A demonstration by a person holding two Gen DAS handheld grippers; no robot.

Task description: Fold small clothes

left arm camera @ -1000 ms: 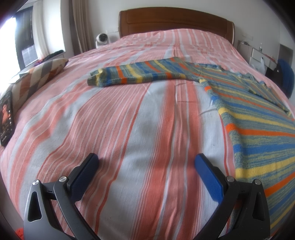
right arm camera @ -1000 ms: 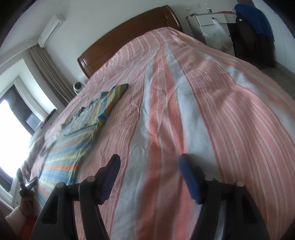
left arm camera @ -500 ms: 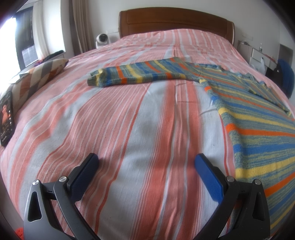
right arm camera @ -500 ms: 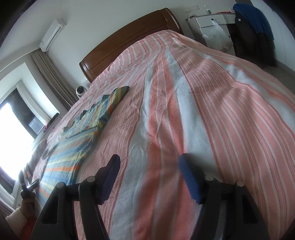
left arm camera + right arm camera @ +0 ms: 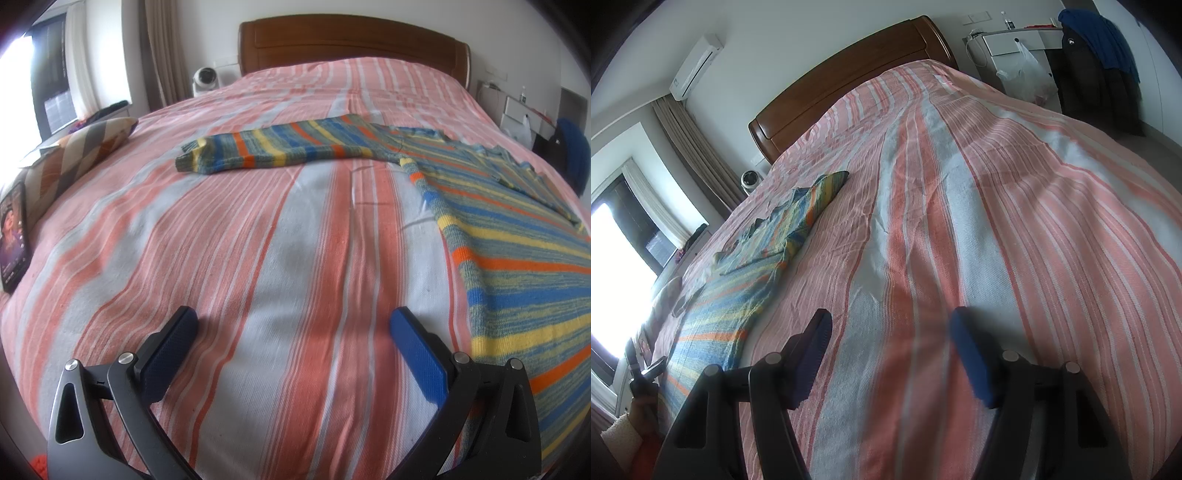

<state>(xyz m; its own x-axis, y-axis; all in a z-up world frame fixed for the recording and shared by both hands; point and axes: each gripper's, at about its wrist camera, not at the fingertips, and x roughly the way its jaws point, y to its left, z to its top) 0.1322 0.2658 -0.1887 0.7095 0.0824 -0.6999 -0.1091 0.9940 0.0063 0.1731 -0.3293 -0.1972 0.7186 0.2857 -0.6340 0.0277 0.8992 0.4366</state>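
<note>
Reaching for the striped sweater, both tongs released

Folding should begin at an edge. The left gripper (image 5: 293, 325), jaws spread and empty over the bedspread (image 5: 258, 240), has the sweater (image 5: 517, 258) just to its right, one sleeve (image 5: 273, 151) stretched ahead; take the hem cleanly, without pinching bedspread. The right gripper (image 5: 890, 328), likewise spread and empty, has the sweater (image 5: 738, 291) off to its left. Compared with a second ago, the left view is unchanged; the right view has tilted slightly.

Sweater (image 5: 517, 236) blue-yellow-orange striped; bedspread (image 5: 258, 258) pink-white, apparently.
</note>
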